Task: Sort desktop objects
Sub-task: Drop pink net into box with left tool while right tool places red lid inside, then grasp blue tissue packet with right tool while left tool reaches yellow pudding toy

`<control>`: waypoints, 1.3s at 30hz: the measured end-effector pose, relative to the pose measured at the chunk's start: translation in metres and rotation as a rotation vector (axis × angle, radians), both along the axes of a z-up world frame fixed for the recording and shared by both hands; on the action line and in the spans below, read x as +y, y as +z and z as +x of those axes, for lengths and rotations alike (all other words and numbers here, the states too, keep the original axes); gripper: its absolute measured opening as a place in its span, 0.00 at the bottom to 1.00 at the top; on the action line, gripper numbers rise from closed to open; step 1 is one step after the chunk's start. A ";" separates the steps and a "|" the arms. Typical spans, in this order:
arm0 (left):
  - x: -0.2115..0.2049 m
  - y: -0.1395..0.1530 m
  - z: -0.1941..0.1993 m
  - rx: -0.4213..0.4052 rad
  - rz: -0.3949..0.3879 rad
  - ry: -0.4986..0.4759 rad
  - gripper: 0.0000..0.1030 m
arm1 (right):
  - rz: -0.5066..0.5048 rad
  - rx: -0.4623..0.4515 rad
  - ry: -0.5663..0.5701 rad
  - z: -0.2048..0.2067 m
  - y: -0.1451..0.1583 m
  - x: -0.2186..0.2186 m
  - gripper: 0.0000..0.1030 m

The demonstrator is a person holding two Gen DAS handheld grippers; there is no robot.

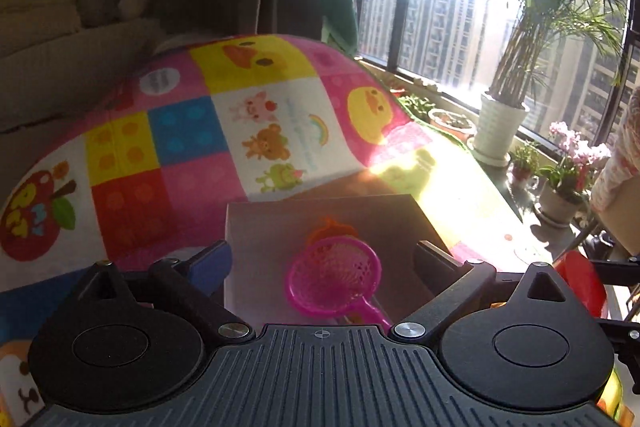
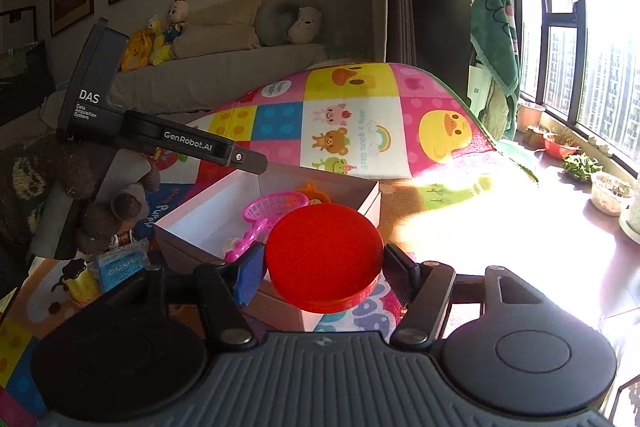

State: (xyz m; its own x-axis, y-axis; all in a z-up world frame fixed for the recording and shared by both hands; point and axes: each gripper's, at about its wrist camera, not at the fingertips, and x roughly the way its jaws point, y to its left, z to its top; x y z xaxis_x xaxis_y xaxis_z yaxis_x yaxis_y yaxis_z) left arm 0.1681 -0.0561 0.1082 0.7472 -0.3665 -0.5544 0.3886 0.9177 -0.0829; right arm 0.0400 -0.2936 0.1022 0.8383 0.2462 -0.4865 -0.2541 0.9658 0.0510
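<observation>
A white open box (image 2: pixel 370 201) stands on the colourful mat. Inside it lie a pink net scoop (image 1: pixel 334 277) and an orange toy (image 1: pixel 330 227), which is partly hidden behind the scoop. My left gripper (image 1: pixel 322 263) hovers over the box with its jaws open wide and nothing between the pads. In the right wrist view its dark casing (image 2: pixel 96 99) reaches in from the left above the box. My right gripper (image 2: pixel 324 265) is shut on a round red lid (image 2: pixel 324 251), held just in front of the box's near corner. The red lid (image 1: pixel 578 281) also shows at the right of the left wrist view.
A patchwork cartoon play mat (image 2: pixel 360 123) covers the surface. Plush toys (image 2: pixel 120 211), a blue packet (image 2: pixel 122 263) and a yellow toy (image 2: pixel 80 281) lie to the box's left. Potted plants (image 1: pixel 500 123) line the window sill on the right. A sofa (image 2: pixel 224 67) stands behind.
</observation>
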 end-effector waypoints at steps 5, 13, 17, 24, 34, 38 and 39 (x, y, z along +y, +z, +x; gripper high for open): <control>0.028 -0.010 -0.061 -0.004 0.029 0.041 0.98 | -0.013 0.016 0.022 0.035 -0.007 0.022 0.62; 0.065 -0.051 -0.149 0.009 0.094 0.144 1.00 | -0.076 0.043 0.010 0.066 -0.016 0.056 0.68; 0.093 -0.071 -0.171 0.069 0.055 0.236 1.00 | -0.128 0.022 0.065 0.041 -0.021 0.076 0.72; 0.132 -0.075 -0.183 0.097 0.014 0.422 1.00 | -0.151 0.060 0.308 0.002 -0.033 0.135 0.76; 0.136 -0.085 -0.198 0.134 0.054 0.433 1.00 | -0.149 0.140 0.432 0.033 -0.057 0.222 0.76; 0.133 -0.087 -0.193 0.137 0.056 0.416 1.00 | -0.130 0.233 0.425 0.041 -0.073 0.212 0.58; 0.132 -0.088 -0.191 0.138 0.057 0.412 1.00 | -0.119 0.250 0.433 0.038 -0.074 0.206 0.56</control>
State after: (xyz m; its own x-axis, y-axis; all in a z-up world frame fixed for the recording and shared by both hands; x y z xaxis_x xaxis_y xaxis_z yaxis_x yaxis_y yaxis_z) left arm -0.0227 0.0759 0.0207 0.7418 -0.0191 -0.6704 -0.0220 0.9984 -0.0528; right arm 0.0778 -0.0880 0.0280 0.5265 0.4758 -0.7046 -0.6260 0.7777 0.0574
